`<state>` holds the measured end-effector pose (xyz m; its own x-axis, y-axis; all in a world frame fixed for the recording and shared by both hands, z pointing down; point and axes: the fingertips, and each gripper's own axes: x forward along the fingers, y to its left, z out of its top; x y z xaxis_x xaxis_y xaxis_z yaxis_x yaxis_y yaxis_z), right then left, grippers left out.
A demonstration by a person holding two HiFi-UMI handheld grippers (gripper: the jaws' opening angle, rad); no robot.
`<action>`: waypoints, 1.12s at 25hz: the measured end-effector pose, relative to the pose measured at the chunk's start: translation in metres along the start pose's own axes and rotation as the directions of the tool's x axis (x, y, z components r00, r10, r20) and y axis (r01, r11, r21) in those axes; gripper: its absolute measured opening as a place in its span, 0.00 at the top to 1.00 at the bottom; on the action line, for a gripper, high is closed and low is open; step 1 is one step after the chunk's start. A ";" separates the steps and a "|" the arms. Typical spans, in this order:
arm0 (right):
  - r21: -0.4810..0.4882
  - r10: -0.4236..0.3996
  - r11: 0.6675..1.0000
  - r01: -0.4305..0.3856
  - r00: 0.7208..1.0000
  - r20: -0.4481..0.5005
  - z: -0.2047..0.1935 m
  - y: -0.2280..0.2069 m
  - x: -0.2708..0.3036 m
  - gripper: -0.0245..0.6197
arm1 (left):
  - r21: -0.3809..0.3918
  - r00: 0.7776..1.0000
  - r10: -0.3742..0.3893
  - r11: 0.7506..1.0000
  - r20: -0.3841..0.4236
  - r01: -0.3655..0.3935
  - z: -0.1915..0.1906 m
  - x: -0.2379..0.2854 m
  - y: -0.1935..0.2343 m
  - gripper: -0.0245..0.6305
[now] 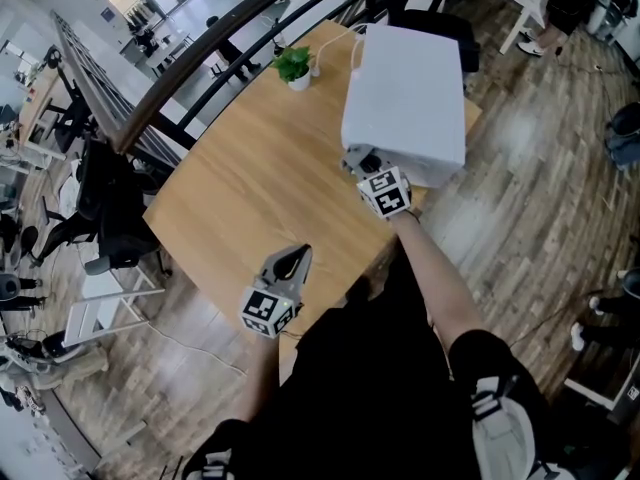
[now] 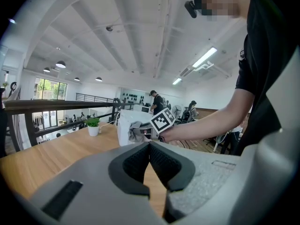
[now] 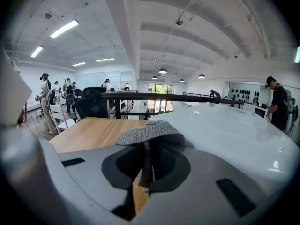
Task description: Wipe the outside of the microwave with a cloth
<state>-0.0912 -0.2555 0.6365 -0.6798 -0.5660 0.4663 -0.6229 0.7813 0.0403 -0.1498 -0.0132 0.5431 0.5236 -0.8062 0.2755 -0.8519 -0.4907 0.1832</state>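
A white microwave point(image 1: 405, 98) stands on the right side of the wooden table point(image 1: 260, 178). My right gripper point(image 1: 360, 161) is at its near left corner, shut on a grey cloth point(image 3: 149, 132) that lies against the microwave's white side point(image 3: 234, 135). From the left gripper view the cloth point(image 2: 136, 129) shows bunched against the microwave point(image 2: 125, 125). My left gripper point(image 1: 296, 260) hovers over the table's near edge, apart from the microwave, with its jaws shut and nothing between them point(image 2: 150, 146).
A small potted plant point(image 1: 294, 66) stands at the table's far side beside a white cable. A black railing point(image 1: 200, 58) runs along the left. An office chair point(image 1: 430, 23) sits behind the microwave. Other people stand in the distance.
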 end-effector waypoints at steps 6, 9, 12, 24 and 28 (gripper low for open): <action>0.000 0.011 1.000 -0.011 1.000 -0.001 0.000 0.000 -0.002 0.94 | -0.002 1.000 -0.003 1.000 -0.007 0.003 -0.001 -0.002 -0.005 0.96; -0.002 0.013 1.000 -0.013 1.000 -0.001 0.000 0.000 -0.001 0.94 | 0.006 1.000 -0.004 1.000 -0.007 0.004 0.000 -0.002 -0.005 0.96; -0.004 0.013 1.000 -0.013 1.000 0.000 -0.001 -0.001 0.000 0.94 | 0.013 1.000 -0.002 1.000 -0.003 0.002 0.001 -0.002 -0.004 0.96; 0.001 -0.001 1.000 0.001 1.000 0.002 -0.004 -0.008 -0.008 0.94 | 0.018 1.000 -0.014 1.000 -0.002 0.014 0.002 0.002 -0.007 0.96; 0.001 -0.008 1.000 0.008 1.000 0.001 -0.006 -0.013 -0.013 0.94 | 0.012 1.000 -0.018 1.000 -0.009 0.018 0.001 0.004 -0.009 0.96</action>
<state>-0.0719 -0.2563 0.6356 -0.6750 -0.5730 0.4649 -0.6290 0.7762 0.0435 -0.1404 -0.0123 0.5416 0.5386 -0.7945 0.2804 -0.8425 -0.5088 0.1768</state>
